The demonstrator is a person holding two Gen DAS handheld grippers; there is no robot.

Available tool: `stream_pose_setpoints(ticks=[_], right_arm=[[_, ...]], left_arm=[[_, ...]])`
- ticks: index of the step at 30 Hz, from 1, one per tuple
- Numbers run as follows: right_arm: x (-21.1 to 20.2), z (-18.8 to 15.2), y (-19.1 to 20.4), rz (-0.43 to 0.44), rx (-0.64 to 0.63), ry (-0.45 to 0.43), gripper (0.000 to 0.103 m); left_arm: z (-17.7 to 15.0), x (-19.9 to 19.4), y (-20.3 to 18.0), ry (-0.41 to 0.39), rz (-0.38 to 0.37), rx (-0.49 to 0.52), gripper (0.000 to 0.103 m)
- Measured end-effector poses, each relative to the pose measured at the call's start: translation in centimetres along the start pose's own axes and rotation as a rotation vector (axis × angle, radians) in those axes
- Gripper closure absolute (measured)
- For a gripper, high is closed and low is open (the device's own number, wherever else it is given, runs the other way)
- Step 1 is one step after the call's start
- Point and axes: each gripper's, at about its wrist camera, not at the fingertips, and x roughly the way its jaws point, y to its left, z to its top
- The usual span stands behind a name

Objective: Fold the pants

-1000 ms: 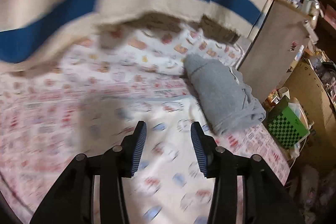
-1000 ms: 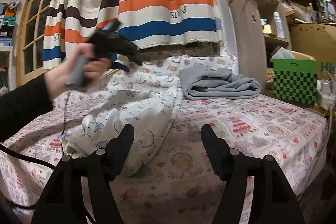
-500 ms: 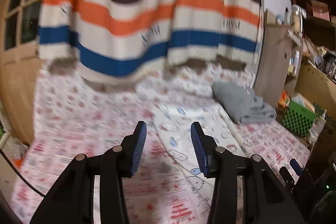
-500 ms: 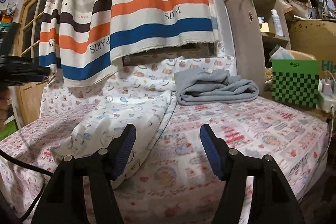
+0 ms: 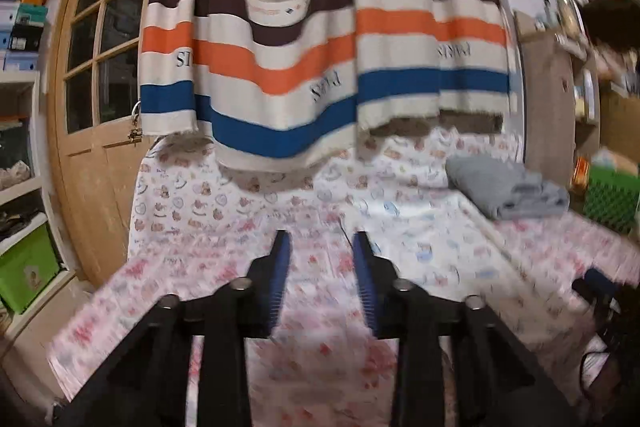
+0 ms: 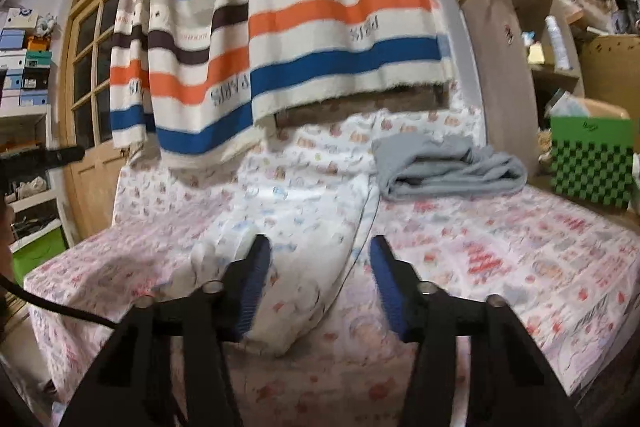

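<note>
- While its jaws have just been closing with nothing between them, the left gripper (image 5: 320,247) hangs parted above the patterned bedsheet (image 5: 192,227); the white printed pants (image 5: 432,235) lie ahead to its right, with folded grey cloth (image 5: 508,191) farther right.
- From the right wrist, the right gripper (image 6: 318,251), jaws also just narrowed yet apart and empty, sits just short of the pants (image 6: 296,227), which stretch straight ahead; the grey cloth (image 6: 448,167) lies beyond, right.

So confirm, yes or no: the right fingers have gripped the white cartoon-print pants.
No: the right gripper stands open above the white cartoon-print pants, its fingers pinching no fabric.
</note>
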Motion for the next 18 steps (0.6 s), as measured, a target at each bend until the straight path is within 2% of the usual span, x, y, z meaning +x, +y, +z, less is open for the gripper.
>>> stream_pose_setpoints(ticks=[3, 7, 11, 13, 14, 16, 18], right_arm=[[0.5, -0.2, 0.0, 0.009, 0.016, 0.041, 0.073], [0.4, -0.6, -0.8, 0.054, 0.085, 0.066, 0.073], [1.4, -1.7, -1.4, 0.057, 0.13, 0.117, 0.072], [2.0, -2.0, -1.6, 0.072, 0.138, 0.137, 0.062], [2.1, -2.1, -1.7, 0.075, 0.143, 0.139, 0.052], [2.4, -2.2, -1.8, 0.088, 0.145, 0.138, 0.052], [2.8, -2.1, -1.5, 0.108, 0.127, 0.143, 0.052]], left_arm=[[-2.3, -0.3, -2.5, 0.001, -0.083, -0.011, 0.076], [-4.3, 0.1, -4.5, 0.064, -0.18, -0.052, 0.076], [-5.7, 0.1, -6.3, 0.067, -0.192, -0.005, 0.069], [-6.1, 0.1, -6.7, 0.092, -0.259, 0.001, 0.069], [-6.3, -0.1, -7.0, 0.105, -0.291, 0.008, 0.067], [-6.7, 0.0, -7.6, 0.12, -0.244, 0.033, 0.065], [-7.0, 0.7, -7.8, 0.154, -0.24, 0.039, 0.065]])
